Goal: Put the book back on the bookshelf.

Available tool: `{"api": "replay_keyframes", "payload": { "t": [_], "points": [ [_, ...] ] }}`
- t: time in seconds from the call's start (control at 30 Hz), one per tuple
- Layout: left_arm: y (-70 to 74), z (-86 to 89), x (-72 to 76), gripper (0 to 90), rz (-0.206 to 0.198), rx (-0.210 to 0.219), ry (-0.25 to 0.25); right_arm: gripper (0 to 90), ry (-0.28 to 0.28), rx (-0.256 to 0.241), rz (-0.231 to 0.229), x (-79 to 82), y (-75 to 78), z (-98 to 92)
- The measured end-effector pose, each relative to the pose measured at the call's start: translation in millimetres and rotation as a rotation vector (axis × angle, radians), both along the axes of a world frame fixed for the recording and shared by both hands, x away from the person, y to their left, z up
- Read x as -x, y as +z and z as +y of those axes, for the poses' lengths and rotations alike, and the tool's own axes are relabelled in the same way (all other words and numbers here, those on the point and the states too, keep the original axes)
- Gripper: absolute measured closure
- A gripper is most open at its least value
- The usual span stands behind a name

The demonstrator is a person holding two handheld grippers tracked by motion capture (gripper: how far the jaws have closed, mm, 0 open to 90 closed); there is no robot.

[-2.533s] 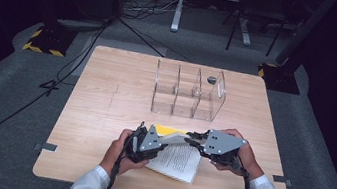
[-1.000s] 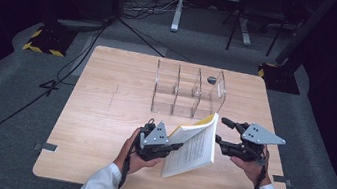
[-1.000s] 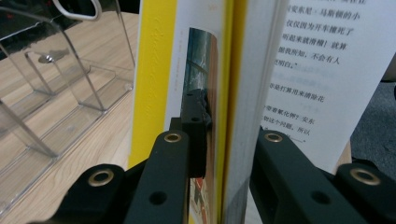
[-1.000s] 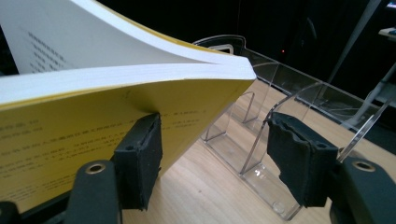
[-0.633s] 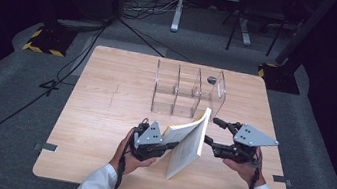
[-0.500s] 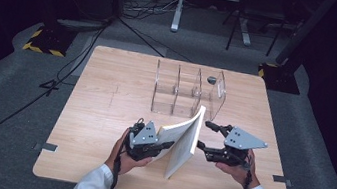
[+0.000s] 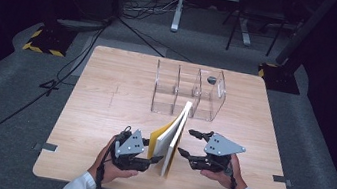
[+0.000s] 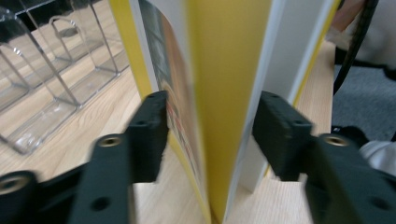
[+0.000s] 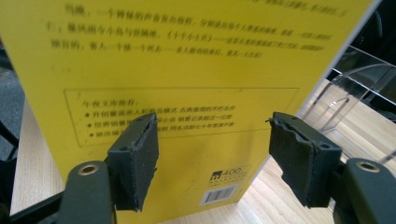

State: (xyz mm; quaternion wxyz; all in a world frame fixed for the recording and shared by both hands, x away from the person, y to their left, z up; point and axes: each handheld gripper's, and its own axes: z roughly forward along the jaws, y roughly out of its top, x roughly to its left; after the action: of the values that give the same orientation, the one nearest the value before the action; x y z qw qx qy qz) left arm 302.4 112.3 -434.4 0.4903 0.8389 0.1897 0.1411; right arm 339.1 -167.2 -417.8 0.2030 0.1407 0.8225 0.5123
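Wooden table [image 7: 105, 95], clear divided organizer [image 7: 187, 91] beyond upright yellow book [image 7: 172, 138], compartments apparently empty

- A book [image 7: 173, 140] is standing upright on its edge on the worktop [image 7: 105, 100], near the person's side and about midway across.
- The left tongs [image 7: 154, 160] are sitting just left of the book, with their jaws lying on either side of its near edge [image 8: 224, 107].
- The right tongs [image 7: 188, 143] are sitting just right of the book, facing its cover [image 9: 187, 93], jaws apart.
- A divided rack [image 7: 187, 91] is standing behind the book, toward the far edge.
- A small round object [image 7: 211, 80] is lying in the rack's right compartment.
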Motion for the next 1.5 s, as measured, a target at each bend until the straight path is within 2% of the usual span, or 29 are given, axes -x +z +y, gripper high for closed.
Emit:
{"api": "replay_keyframes", "payload": {
  "t": [0.1, 0.23, 0.3, 0.47, 0.6, 0.7, 0.83, 0.87, 0.93, 1.0, 1.13, 1.27, 1.37, 1.4, 1.43, 1.5],
  "points": [
    [-3.6, -4.5, 4.4, 29.8, 0.011, -0.011, 0.013, 34.1, -0.002, 0.008, -0.002, 0.5, -3.0, 4.1],
    [-9.6, -13.5, 10.1, 22.7, 0.026, -0.02, 0.0, 35.9, -0.003, 0.023, -0.019, 2.9, -5.8, 9.9],
    [-11.6, -18.3, 12.7, 20.6, 0.031, -0.015, 0.006, 35.8, -0.003, 0.032, -0.021, 3.4, -7.5, 12.8],
    [-16.9, -35.5, 16.9, 17.3, 0.016, -0.006, 0.067, 35.2, -0.012, 0.044, -0.031, 3.9, -12.4, 20.1],
    [-20.2, -41.2, 16.4, 19.6, -0.004, -0.009, 0.123, 31.0, -0.04, 0.05, -0.044, 2.0, -14.7, 22.7],
    [-22.1, -40.2, 14.8, 28.1, -0.017, -0.002, 0.155, 29.6, -0.114, 0.062, -0.043, -3.5, -17.8, 23.0],
    [-24.1, -34.4, 9.7, 43.0, 0.002, 0.012, 0.162, 29.1, -0.147, 0.024, -0.016, -11.0, -19.1, 18.0],
    [-24.6, -32.5, 8.4, 48.6, 0.011, 0.02, 0.153, 29.2, -0.16, 0.021, -0.015, -12.7, -18.9, 16.3],
    [-24.5, -30.6, 7.3, 53.1, 0.016, 0.015, 0.137, 29.2, -0.173, 0.01, -0.019, -15.6, -18.8, 12.5],
    [-23.5, -27.4, 7.1, 60.2, 0.016, 0.01, 0.129, 29.2, -0.172, 0.0, -0.018, -18.2, -18.8, 7.4],
    [-22.7, -19.0, 5.3, 68.8, 0.024, 0.01, 0.091, 27.2, -0.162, -0.006, -0.011, -22.5, -18.1, -1.8],
    [-22.4, -5.0, 1.3, 72.9, 0.05, 0.018, 0.008, 23.5, -0.099, -0.013, 0.024, -26.6, -15.4, -12.2],
    [-19.8, 1.8, -0.3, 73.8, 0.041, -0.014, -0.046, 21.8, -0.049, -0.027, 0.05, -28.9, -14.5, -17.5],
    [-19.8, 1.8, -0.3, 74.1, 0.041, -0.014, -0.046, 21.5, -0.029, -0.038, 0.061, -29.1, -14.2, -18.9],
    [-19.2, 5.6, -0.5, 74.1, 0.043, -0.018, -0.071, 21.5, -0.029, -0.038, 0.061, -29.1, -14.2, -18.9],
    [-18.3, 11.0, 0.3, 74.4, 0.046, -0.027, -0.101, 20.1, 0.019, -0.051, 0.074, -28.9, -14.2, -19.4]
  ]
}}
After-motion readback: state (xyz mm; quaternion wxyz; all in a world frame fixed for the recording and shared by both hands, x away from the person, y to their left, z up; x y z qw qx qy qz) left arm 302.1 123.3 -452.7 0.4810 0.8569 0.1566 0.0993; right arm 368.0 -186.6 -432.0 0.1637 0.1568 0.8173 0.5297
